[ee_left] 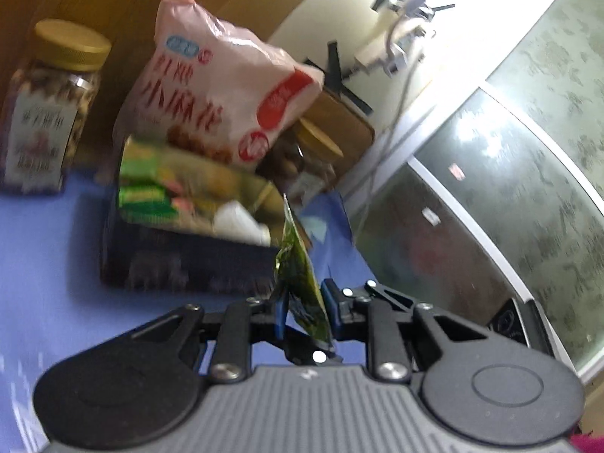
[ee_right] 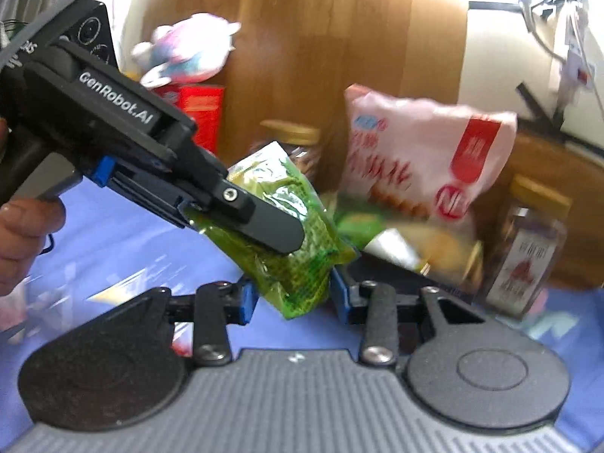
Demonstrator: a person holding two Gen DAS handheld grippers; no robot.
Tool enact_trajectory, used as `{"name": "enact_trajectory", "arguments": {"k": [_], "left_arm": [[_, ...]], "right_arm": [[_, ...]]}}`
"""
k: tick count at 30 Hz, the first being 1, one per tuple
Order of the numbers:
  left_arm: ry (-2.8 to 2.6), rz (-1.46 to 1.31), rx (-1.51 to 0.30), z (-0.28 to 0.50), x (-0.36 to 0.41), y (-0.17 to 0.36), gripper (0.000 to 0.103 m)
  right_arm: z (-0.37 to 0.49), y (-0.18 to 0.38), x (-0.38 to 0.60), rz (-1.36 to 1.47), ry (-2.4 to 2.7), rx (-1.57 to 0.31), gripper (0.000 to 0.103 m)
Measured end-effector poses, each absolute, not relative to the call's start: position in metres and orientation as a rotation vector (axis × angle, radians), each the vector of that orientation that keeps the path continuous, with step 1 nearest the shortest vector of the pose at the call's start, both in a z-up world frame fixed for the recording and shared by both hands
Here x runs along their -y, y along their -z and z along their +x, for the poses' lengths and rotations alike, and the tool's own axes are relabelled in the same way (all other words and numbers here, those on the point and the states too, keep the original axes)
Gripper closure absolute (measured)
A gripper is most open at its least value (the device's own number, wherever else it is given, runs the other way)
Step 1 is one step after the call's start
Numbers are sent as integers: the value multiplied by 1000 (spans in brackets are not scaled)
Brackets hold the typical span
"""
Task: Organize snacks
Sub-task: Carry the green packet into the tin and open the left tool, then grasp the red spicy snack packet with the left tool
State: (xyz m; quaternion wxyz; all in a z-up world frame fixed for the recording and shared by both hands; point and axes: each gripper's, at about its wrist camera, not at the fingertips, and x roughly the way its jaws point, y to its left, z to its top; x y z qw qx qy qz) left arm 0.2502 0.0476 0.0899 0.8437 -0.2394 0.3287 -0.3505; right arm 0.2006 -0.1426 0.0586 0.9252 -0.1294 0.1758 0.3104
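Observation:
My left gripper (ee_left: 305,304) is shut on a green snack packet (ee_left: 302,283), seen edge-on in the left wrist view. In the right wrist view the left gripper (ee_right: 275,226) holds the same green packet (ee_right: 290,234) flat-on, above the blue tabletop. My right gripper (ee_right: 294,298) is open, its jaws either side of the packet's lower corner without closing on it. Behind stands a dark box (ee_left: 181,260) filled with snacks, with a large pink bag (ee_left: 219,87) on top; the bag also shows in the right wrist view (ee_right: 422,158).
A gold-lidded jar (ee_left: 49,109) stands left of the box, another jar (ee_right: 524,249) on its other side. A wooden panel (ee_right: 321,37) rises behind. A red box (ee_right: 196,109) and plush toy (ee_right: 188,49) sit at back left. The blue table (ee_left: 49,264) extends forward.

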Motion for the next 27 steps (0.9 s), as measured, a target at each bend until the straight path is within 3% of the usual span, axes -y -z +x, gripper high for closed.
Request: {"name": "enact_trajectory", "arguments": {"k": [6, 7, 9, 16, 27], "left_arm": [[672, -501, -707, 306, -32, -82, 81], [653, -498, -711, 314, -30, -80, 77], [584, -476, -694, 323, -26, -77, 54], [377, -347, -680, 332, -22, -70, 54], [427, -299, -621, 264, -21, -88, 53]], "right_arm": [[243, -53, 141, -319, -534, -350, 68], [249, -50, 140, -333, -495, -344, 68], [258, -49, 146, -315, -433, -324, 53], [267, -47, 175, -173, -283, -365, 49], [218, -46, 199, -40, -288, -388, 49]]}}
